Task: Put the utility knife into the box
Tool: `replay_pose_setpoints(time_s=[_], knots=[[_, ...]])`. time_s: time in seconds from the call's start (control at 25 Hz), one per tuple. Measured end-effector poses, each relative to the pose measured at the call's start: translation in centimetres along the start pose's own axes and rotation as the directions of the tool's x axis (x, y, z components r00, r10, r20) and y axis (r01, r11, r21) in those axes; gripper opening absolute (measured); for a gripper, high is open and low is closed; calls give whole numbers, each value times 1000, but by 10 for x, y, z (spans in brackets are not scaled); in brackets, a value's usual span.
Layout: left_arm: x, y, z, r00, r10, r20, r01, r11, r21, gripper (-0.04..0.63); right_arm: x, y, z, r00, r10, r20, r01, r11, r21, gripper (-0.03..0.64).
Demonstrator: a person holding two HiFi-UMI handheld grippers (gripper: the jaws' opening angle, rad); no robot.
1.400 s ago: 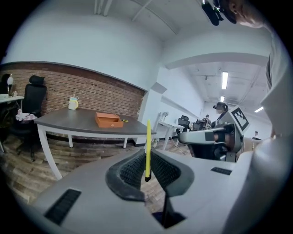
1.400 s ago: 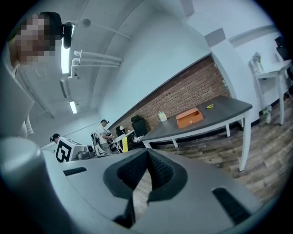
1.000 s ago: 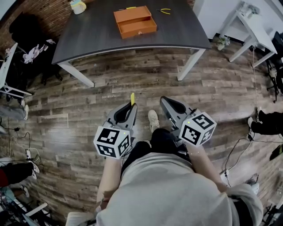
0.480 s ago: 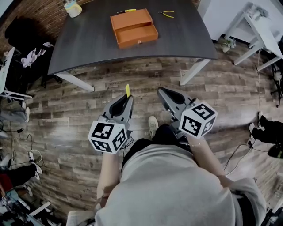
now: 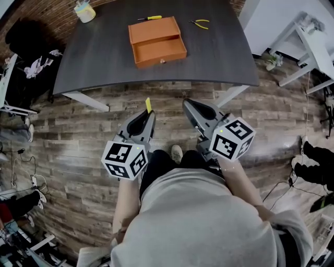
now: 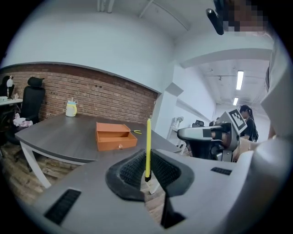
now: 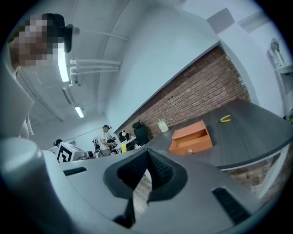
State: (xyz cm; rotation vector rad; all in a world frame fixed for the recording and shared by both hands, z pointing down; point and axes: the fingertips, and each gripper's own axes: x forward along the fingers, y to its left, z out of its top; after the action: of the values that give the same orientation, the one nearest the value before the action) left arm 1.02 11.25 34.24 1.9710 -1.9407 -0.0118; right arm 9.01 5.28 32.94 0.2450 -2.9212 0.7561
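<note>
An orange open-topped box (image 5: 156, 41) sits on the dark table (image 5: 104, 57), well ahead of both grippers. My left gripper (image 5: 150, 112) is shut on a thin yellow utility knife (image 5: 148, 105), which sticks up past the jaw tips over the wooden floor. In the left gripper view the utility knife (image 6: 148, 146) stands upright between the pads, with the box (image 6: 114, 136) far beyond it. My right gripper (image 5: 187, 104) is shut with nothing in it, level with the left. The box (image 7: 191, 138) also shows in the right gripper view.
Yellow-handled pliers (image 5: 200, 22) lie right of the box, and a yellow-handled tool (image 5: 148, 17) lies behind it. A cup (image 5: 83, 9) stands at the table's far left corner. A white table (image 5: 313, 47) is at the right, chairs and clutter at the left.
The person has stepped toward the table, so the table and box sit lower and nearer in the head view. Both grippers keep their pose, the knife still held.
</note>
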Motion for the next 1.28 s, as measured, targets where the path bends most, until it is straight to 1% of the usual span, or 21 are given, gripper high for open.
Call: replay_pose_setpoints(time_s=[0.12,0.32,0.44,0.72,0.88,1.0,1.08,1.28], knots=[[10,4,1,1000,5,-8,-5,1000,-12,38,6,-7,3,1000,6,-2,-6,1000,12,6],[21,14,5,999,37,16,-36,999,-40,38,12,-22,-1,1000,-6,-23,7,999,38,6],[29,26,7,999,42,19,-41,997,-64,38,20,-27,-1,1000,-7,-28,8,999,39,6],[59,53,16,1000,15,-6,-15,997,-70,38,48,-56,9,999,-47,-25,48,996,69,6],[89,68,22,1000,-17,-24,15,998,-66,38,69,-81,12,996,-80,-42,84,992,94,6],[113,85,29,999,-37,-40,35,998,-56,38,94,-98,19,995,-89,-49,94,990,108,6],[129,98,34,997,-50,-52,46,997,-62,38,111,-108,25,994,-92,-52,97,989,114,6],[166,133,57,994,-86,-62,82,995,-54,38,152,-140,47,991,-115,-63,121,988,98,6]])
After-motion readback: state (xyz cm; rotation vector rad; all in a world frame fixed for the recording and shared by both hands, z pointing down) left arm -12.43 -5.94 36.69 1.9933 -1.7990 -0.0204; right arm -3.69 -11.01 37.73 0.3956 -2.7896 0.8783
